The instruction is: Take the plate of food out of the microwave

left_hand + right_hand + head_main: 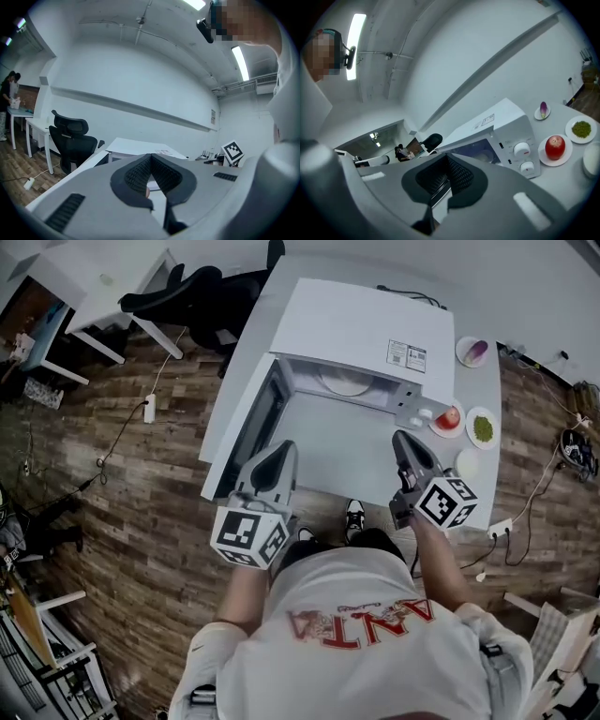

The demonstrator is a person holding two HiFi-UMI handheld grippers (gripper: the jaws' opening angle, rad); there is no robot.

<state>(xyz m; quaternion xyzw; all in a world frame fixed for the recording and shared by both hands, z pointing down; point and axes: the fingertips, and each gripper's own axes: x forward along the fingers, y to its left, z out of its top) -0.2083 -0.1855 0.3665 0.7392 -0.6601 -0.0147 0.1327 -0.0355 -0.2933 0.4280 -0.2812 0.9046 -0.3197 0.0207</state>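
A white microwave (356,329) stands on a white table (487,493), its door (251,427) swung open to the left. Inside the cavity lies a pale plate (345,382); what is on it I cannot make out. Both grippers hover in front of the opening, apart from it. My left gripper (286,448) is near the door and my right gripper (400,437) is below the control panel. Each is shut with nothing between its pads. The left gripper view shows its gripper (150,155) pointing at the microwave (140,146). The right gripper view shows its gripper (446,156) before the microwave (497,122).
To the right of the microwave sit a red apple on a small plate (451,417), a dish of green food (482,427), a dish with something purple (473,352) and a white dish (467,463). A black office chair (202,287) stands at the table's far left. Cables lie on the wooden floor.
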